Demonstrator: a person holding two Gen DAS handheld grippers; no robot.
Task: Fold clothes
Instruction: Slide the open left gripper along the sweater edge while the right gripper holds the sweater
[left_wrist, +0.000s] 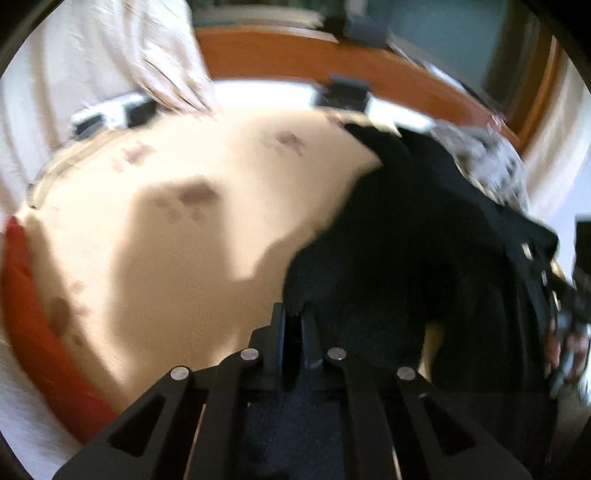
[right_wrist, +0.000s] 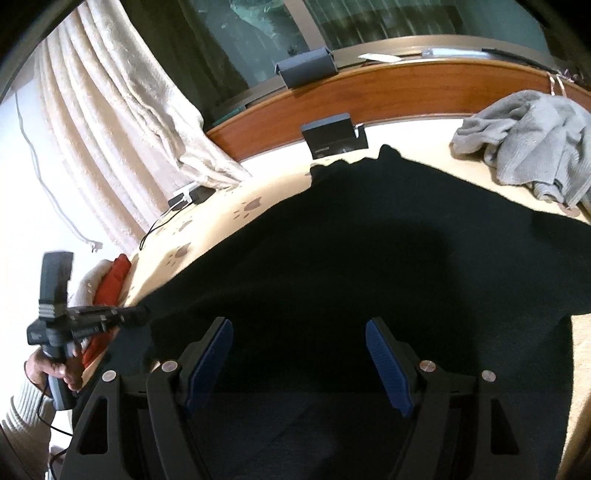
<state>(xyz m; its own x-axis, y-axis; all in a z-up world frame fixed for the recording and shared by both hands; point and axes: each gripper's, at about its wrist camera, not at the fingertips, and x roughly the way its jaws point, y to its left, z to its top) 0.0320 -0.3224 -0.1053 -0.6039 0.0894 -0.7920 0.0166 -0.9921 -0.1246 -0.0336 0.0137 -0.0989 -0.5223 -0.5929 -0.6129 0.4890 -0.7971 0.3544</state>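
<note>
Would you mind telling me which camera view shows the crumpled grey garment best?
The right wrist view: the grey garment lies sharp and whole at the far right of the cream cover, beyond the black garment. The left wrist view shows only a blurred part of it behind the black garment.

A black garment (right_wrist: 369, 236) lay spread over the cream paw-print cover (right_wrist: 207, 229), its dark knit filling the near and middle of the bed. One edge at its left side (left_wrist: 295, 306) was lifted and bunched. A grey garment (right_wrist: 528, 140) sat crumpled at the far right, near the wooden rail.
</note>
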